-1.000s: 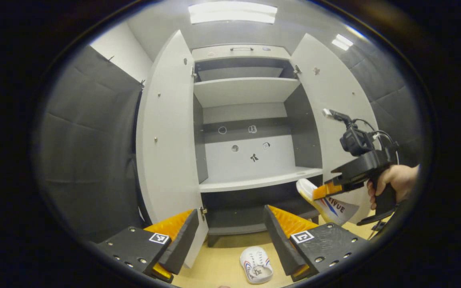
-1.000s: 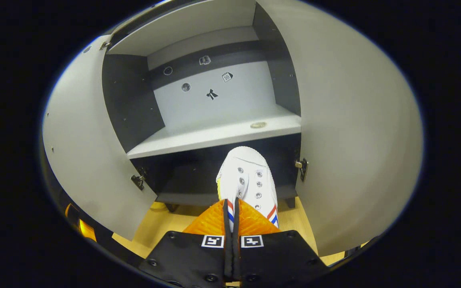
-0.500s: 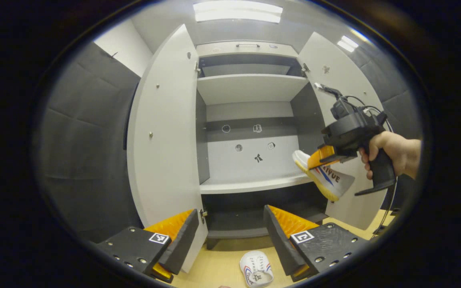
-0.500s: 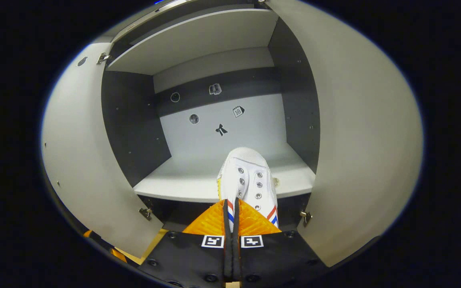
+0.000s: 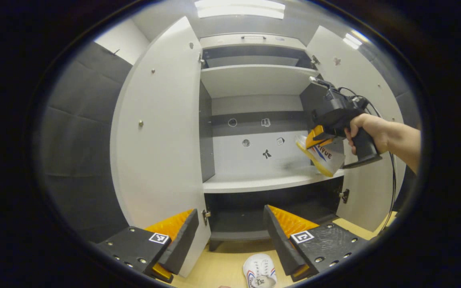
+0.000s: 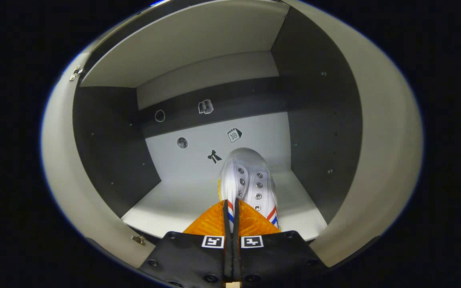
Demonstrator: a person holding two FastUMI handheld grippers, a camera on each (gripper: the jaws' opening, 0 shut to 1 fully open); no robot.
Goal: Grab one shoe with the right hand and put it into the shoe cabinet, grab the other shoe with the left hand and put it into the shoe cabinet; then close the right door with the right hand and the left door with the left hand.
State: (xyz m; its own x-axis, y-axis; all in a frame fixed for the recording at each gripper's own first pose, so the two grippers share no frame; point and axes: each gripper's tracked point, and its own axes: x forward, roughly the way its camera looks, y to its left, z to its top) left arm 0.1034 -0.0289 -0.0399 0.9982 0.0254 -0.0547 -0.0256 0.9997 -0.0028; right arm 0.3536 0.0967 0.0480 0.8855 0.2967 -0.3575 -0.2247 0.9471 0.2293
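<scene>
Right gripper [image 6: 230, 224] jaws clamped on a white shoe [image 6: 248, 184], toe above the shoe cabinet [image 5: 254, 182] middle shelf. Left gripper [image 5: 230, 236] jaws apart; second shoe [image 5: 259, 275] on the floor below the cabinet.

The held sneaker [image 6: 248, 182] is showing white canvas with red and blue stripes and a yellow sole edge. The sneaker on the floor [image 5: 260, 272] is wearing the same white with red-blue stripes. The shoe cabinet [image 5: 156, 120] is showing pale grey doors and shelves against dark grey inner walls; the floor [image 5: 222, 268] is showing light wood.
</scene>
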